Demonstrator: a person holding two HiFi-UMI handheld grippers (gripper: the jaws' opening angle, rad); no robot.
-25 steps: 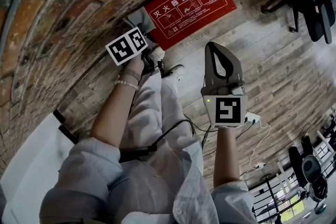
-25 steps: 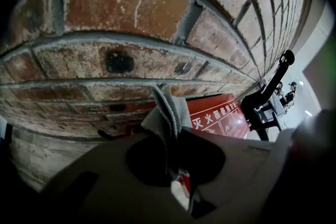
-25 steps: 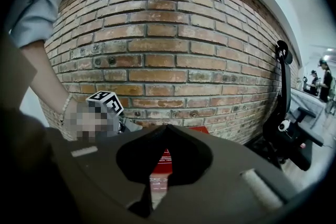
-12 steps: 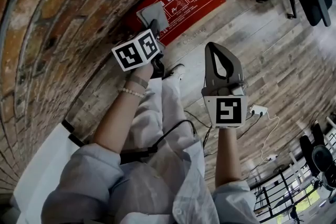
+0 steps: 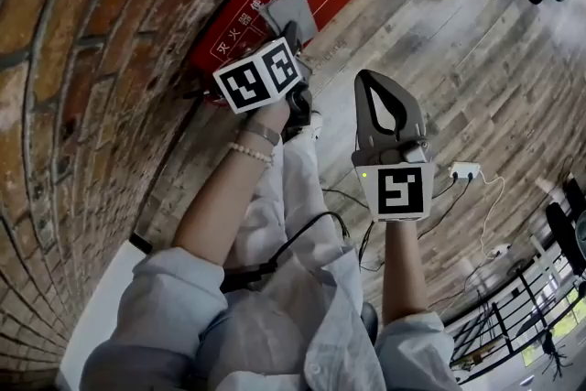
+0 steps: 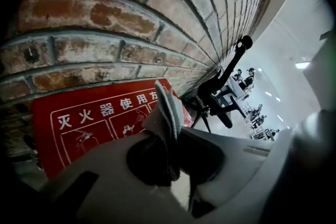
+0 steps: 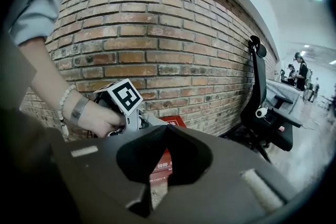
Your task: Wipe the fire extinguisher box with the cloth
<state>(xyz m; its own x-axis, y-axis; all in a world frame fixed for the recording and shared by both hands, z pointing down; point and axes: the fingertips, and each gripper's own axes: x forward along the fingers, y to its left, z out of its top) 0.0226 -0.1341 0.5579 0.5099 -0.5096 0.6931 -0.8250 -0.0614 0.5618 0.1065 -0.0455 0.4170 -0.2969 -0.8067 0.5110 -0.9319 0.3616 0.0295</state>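
Left gripper (image 6: 166, 136): the jaws pinch the grey cloth (image 6: 167, 110).
Cloth: it is folded, stands on its edge, and sticks out past the jaw tips toward the box.
Fire extinguisher box (image 6: 89, 123): red, just ahead of the left jaws. Its long side runs along the foot of the brick wall (image 6: 105, 23). The white writing faces the jaws.
Inside the box: cannot be seen.
Right gripper (image 7: 167, 128): the jaws are pressed together with nothing between them. The box is ahead of them.

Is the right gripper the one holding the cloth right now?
No, the gray cloth is clamped in the left gripper, while the right gripper is shut with nothing in it.
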